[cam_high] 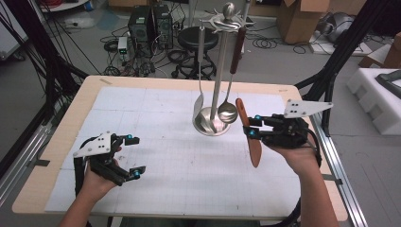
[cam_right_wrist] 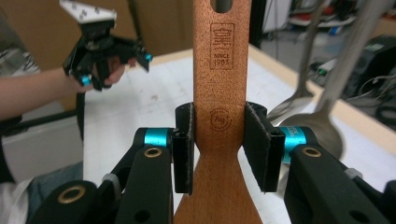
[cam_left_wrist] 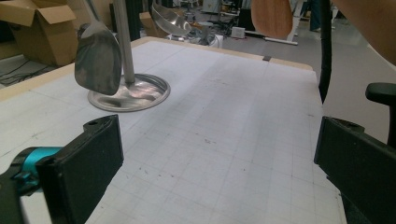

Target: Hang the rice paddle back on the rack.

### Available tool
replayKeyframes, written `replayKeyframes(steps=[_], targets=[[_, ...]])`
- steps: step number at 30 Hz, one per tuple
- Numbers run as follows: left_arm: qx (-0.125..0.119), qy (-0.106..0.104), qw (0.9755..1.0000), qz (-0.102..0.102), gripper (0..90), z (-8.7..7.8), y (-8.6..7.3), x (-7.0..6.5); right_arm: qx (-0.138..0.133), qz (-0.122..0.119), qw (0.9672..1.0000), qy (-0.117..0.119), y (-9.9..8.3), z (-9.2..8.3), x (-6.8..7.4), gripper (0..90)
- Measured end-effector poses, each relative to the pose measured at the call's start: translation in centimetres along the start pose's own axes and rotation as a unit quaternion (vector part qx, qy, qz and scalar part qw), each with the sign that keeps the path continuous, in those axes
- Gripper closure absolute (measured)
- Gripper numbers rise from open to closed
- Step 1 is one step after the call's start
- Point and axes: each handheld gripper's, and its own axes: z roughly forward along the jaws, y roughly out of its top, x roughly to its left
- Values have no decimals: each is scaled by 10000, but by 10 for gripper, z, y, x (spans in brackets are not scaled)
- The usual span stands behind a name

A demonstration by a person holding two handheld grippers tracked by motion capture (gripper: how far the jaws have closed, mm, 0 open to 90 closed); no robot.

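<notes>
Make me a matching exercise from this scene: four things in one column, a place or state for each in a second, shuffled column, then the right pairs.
1. wooden spatula
2. left gripper
3. ladle
4. utensil stand

A. open, holding nothing
B. hanging on the stand
C. clamped at its neck in the right gripper
D. upright on the table, on a round base

Pairs: 1-C, 2-A, 3-B, 4-D
</notes>
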Motion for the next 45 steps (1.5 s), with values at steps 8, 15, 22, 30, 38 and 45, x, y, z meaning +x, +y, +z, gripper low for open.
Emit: replayKeyframes(steps=[8, 15, 22, 30, 38, 45], targets=[[13, 8, 10000, -13, 17, 1, 0, 0, -344, 47, 9993, -118, 3, -21, -6, 661], [3, 5, 10000, -9, 17, 0, 0, 1, -353, 25, 9993, -136, 7, -22, -8, 661], [-6, 4, 10000, -8, 17, 0, 0, 1, -376, 45, 9992, -163, 10, -22, -12, 661], [-8, 2, 10000, -22, 17, 1, -1, 1, -331, -2, 9991, -266, 14, -23, -13, 661], [-10, 3, 10000, -38, 17, 2, -1, 2, -339, 143, 9986, -384, 25, -30, -36, 660], [-10, 0, 10000, -53, 17, 1, -1, 3, -364, 145, 9986, -342, 49, -28, -61, 660]])
